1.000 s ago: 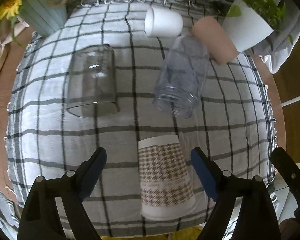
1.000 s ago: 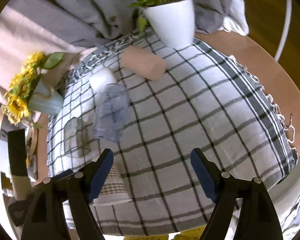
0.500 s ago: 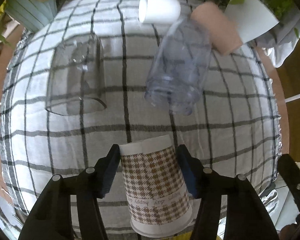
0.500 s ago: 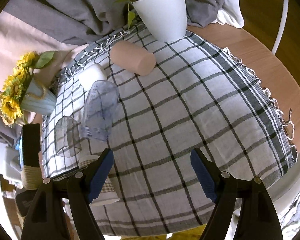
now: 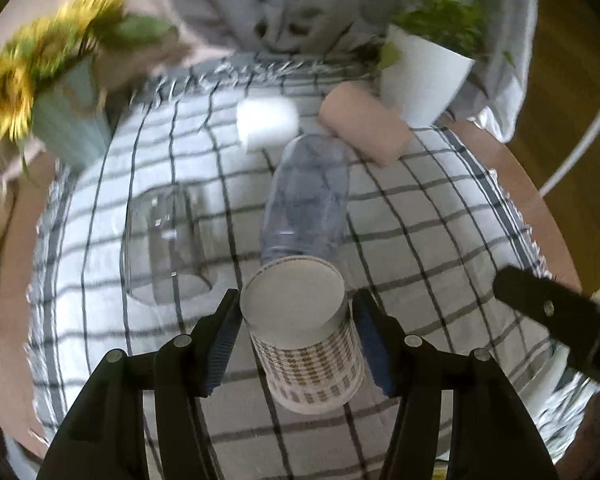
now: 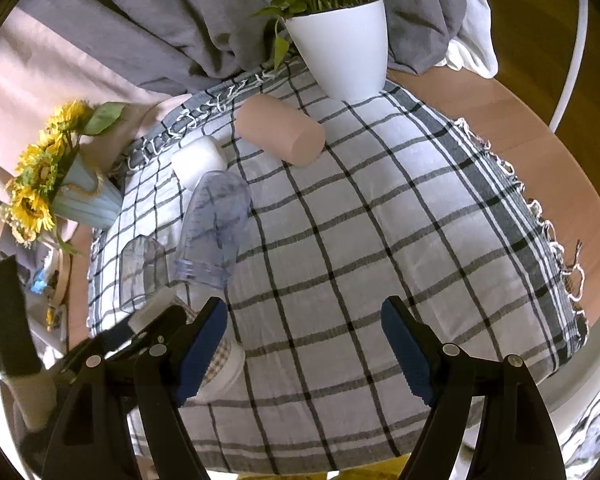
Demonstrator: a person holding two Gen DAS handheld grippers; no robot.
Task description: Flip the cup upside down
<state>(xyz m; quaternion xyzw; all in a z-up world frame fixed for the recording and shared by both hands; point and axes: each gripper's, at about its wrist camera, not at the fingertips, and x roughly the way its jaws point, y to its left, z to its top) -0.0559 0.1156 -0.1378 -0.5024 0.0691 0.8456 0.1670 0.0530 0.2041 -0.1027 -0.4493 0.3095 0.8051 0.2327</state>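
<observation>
- Left wrist view: just past the held cup lies a clear bluish tumbler [image 5: 306, 204] on its side; a clear glass [image 5: 166, 246] stands left of it, a white cup [image 5: 266, 122] and a pink cup [image 5: 364, 128] lie farther back, all on the checked cloth [image 5: 440, 216] covering the tabletop.
- Sunflowers in a vase [image 5: 66, 120] and a white plant pot [image 5: 424, 80] sit at the far edge.
- Left tool [image 5: 296, 344] is clenched on the houndstooth paper cup [image 5: 308, 340], its flat base tipped toward the camera.
- Right wrist view: right tool [image 6: 304, 348] is spread wide, gripping nothing; the paper cup [image 6: 224, 366] peeks out beside its left finger [image 6: 202, 350].
</observation>
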